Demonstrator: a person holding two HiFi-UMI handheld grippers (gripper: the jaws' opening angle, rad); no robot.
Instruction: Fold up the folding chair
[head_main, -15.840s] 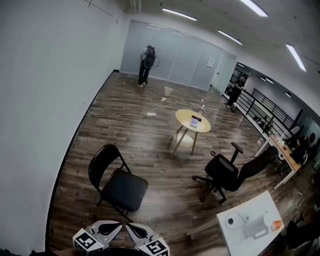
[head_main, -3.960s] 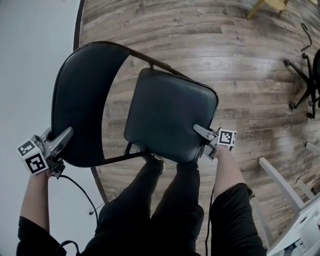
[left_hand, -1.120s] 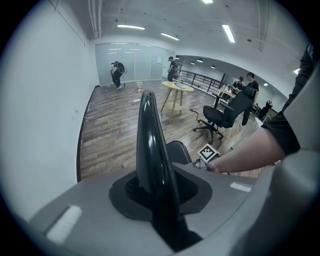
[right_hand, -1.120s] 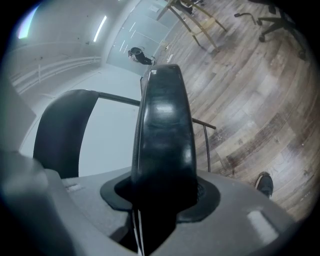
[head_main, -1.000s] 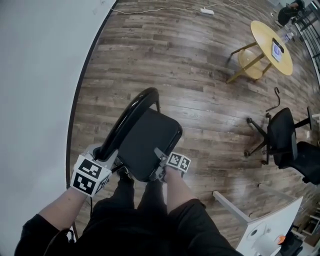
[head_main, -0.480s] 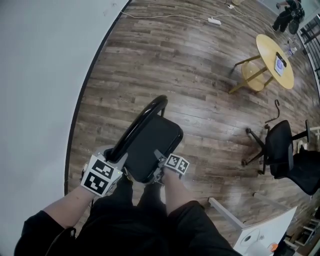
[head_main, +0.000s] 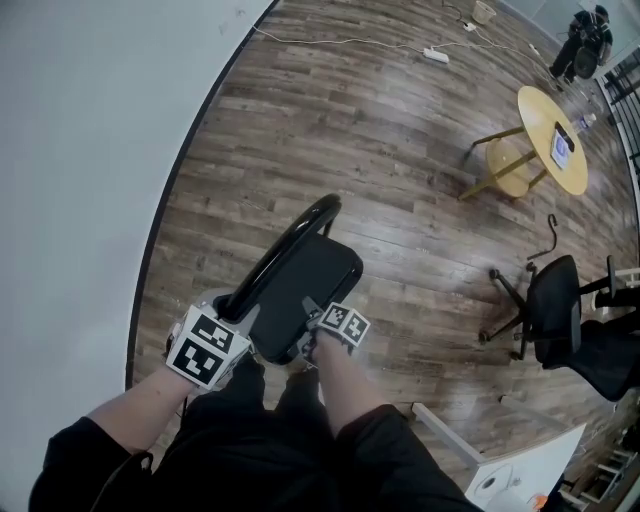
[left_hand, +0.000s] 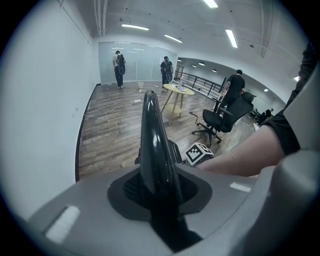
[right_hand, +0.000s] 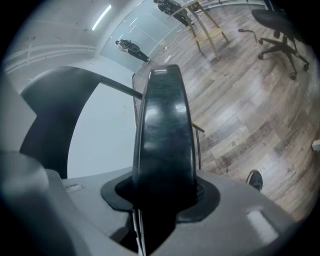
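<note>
Folding chair (head_main: 322, 262), legs hidden, backrest (head_main: 283, 243) clamped by left gripper (head_main: 238, 311), seat (head_main: 300, 290) by right gripper (head_main: 308, 319).

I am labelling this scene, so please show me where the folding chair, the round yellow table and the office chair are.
folding chair (head_main: 303, 285): head view, seat.
round yellow table (head_main: 545, 115): head view, tabletop.
office chair (head_main: 555, 310): head view, black padding.
</note>
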